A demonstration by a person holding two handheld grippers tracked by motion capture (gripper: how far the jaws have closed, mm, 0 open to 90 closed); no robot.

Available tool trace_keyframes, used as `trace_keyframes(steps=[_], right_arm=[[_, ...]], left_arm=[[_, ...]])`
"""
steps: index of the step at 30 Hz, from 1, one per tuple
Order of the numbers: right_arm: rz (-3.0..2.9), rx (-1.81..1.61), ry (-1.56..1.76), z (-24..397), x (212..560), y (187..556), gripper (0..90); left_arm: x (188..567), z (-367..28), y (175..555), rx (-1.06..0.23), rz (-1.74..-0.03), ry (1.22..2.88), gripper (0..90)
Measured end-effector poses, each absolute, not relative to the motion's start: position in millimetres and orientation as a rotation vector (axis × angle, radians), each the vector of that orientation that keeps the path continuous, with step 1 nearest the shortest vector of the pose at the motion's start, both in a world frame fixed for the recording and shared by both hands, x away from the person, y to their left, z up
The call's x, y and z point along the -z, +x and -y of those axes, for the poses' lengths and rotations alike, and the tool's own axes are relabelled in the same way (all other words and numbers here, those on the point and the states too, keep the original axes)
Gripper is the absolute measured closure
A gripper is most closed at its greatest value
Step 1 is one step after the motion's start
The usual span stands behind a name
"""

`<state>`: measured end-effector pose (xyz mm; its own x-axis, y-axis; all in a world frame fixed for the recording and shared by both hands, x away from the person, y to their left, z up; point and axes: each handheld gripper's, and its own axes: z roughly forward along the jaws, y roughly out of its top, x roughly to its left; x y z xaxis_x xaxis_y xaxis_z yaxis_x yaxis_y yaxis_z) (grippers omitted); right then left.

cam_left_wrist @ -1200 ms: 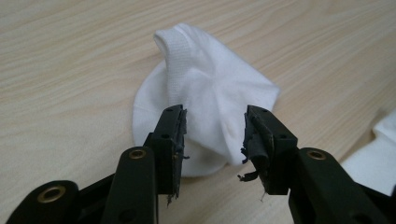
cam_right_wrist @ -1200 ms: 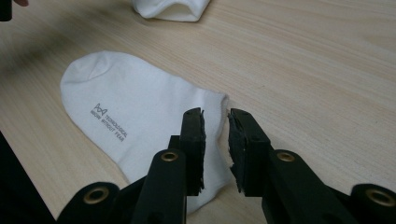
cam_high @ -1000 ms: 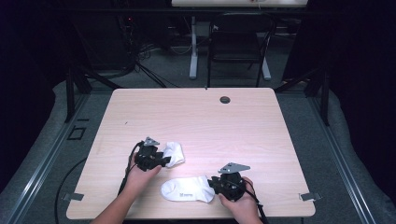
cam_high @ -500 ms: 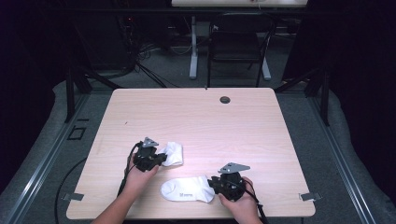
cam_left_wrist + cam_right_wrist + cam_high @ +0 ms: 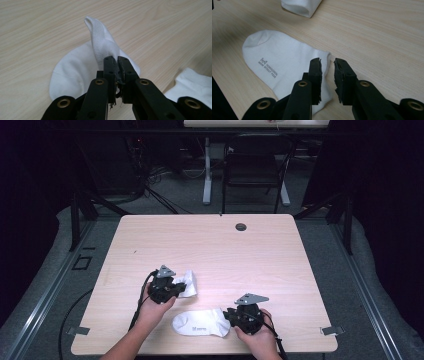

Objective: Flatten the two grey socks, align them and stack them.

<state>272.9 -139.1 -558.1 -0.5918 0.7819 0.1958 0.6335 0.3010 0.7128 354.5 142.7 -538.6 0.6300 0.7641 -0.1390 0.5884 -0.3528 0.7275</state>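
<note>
While the high view looks down on the whole worktop (image 5: 210,245), the two close views show small things it cannot. Take the flat sock (image 5: 201,322) near the front edge as the marker.

Up and to the left of the flat sock are the left tongs (image 5: 176,287), held in the person's left hand (image 5: 152,305). They have just been closing, and now they are pinched tight on a fold of the small sock (image 5: 188,283). From above, that sock is just a white lump beside the black tongs. The left gripper view shows more: the small sock (image 5: 82,67) has a ribbed strip pulled up into a point between the left tongs (image 5: 117,61), while the rest of it lies on the wood. A corner of the flat sock (image 5: 192,82) peeks in at the right of that view.

The flat sock lies spread out with its toe to the left. The right gripper view shows tiny grey letters printed on the flat sock (image 5: 279,67), which look like a faint smudge from above.

At the right end of the flat sock are the right tongs (image 5: 229,315), in the right hand (image 5: 257,340). Up close, the right tongs (image 5: 327,68) stand partly open with a gap between the pads. One pad is over the sock's open edge and the other is over bare wood. They hold nothing.
</note>
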Motion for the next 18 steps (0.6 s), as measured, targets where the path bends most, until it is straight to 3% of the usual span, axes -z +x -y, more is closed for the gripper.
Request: trace_keyframes(steps=[11, 18], right_arm=[[-2.373, -1.17, 1.308, 143.7, 556.3, 274.3, 76.1], [-2.365, -1.171, 1.323, 143.8, 556.9, 275.1, 76.1]], left_arm=[[547.5, -115.1, 359.3, -0.229, -1.027, 2.094, 85.4], [557.9, -100.5, 363.4, -0.19, -1.018, 2.114, 79.2]])
